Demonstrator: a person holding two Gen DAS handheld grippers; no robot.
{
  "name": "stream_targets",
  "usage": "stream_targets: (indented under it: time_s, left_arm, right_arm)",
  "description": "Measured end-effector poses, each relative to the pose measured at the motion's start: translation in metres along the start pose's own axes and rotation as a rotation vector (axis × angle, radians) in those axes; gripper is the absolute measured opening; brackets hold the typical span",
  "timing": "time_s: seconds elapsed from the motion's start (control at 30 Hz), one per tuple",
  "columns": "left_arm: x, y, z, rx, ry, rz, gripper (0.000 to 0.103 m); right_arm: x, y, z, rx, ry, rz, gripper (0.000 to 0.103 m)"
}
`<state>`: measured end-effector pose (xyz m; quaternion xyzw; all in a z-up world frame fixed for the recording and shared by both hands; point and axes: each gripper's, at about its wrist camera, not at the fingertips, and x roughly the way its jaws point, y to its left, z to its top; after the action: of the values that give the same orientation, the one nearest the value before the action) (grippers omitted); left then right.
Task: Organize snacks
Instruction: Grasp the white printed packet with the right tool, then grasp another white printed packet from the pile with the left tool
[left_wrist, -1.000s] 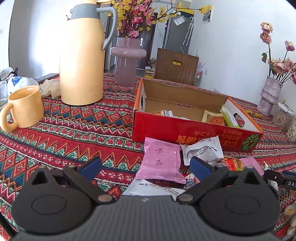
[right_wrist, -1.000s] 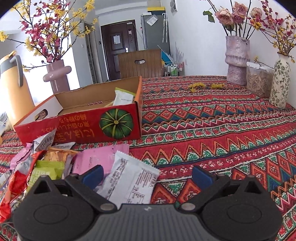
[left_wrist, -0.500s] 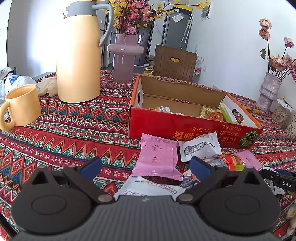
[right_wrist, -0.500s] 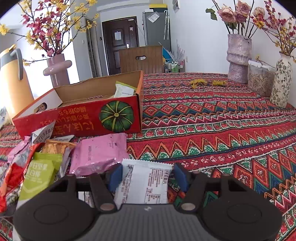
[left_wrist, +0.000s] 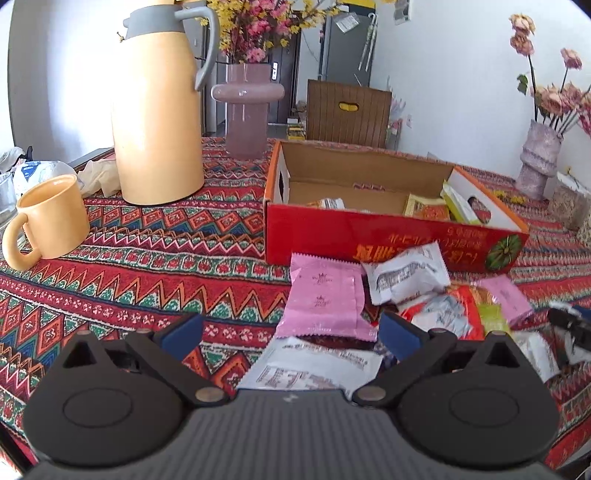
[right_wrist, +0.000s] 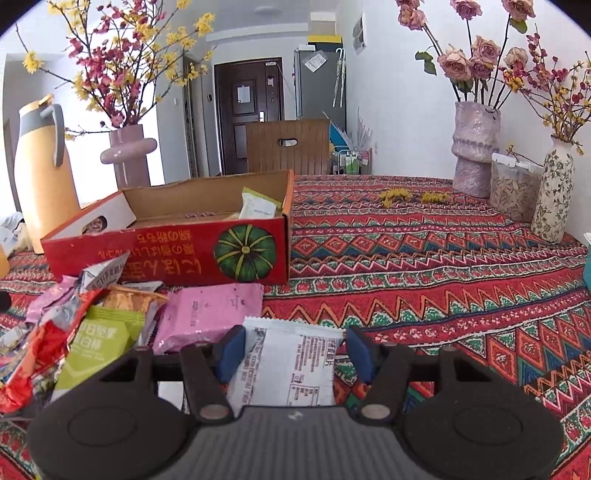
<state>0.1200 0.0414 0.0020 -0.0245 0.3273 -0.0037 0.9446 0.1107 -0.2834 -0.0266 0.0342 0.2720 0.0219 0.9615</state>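
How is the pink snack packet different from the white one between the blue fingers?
The pink snack packet is pink with little print, while the white packet carries lines of dark text. The pink one lies free on the tablecloth just in front of the red box; the white one sits nearer the camera, gripped between the right gripper's fingers. Both are flat sealed packets with crimped edges.
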Motion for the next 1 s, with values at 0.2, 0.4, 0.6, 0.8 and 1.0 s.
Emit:
stream_targets:
  time_s: [0.2, 0.4, 0.6, 0.8, 1.0]
  left_arm:
    - [0.004, 0.002, -0.012, 0.038, 0.050, -0.015, 0.103]
    - [0.010, -0.002, -0.018, 0.056, 0.088, -0.047, 0.103]
    - [0.017, -0.006, -0.021, 0.053, 0.104, -0.051, 0.103]
    - [0.027, 0.000, -0.020, -0.009, 0.116, -0.058, 0.103]
    - [0.028, 0.000, -0.021, -0.031, 0.101, -0.052, 0.097]
  right_arm:
    - [-0.007, -0.002, 0.001, 0.017, -0.009, 0.025, 0.059]
    - [-0.009, -0.002, -0.001, 0.025, -0.005, 0.037, 0.059]
    - [-0.009, -0.004, -0.001, 0.029, -0.004, 0.036, 0.059]
    - [-0.006, -0.004, -0.003, 0.028, 0.004, 0.036, 0.059]
    - [-0.007, -0.003, -0.003, 0.027, 0.005, 0.038, 0.059]
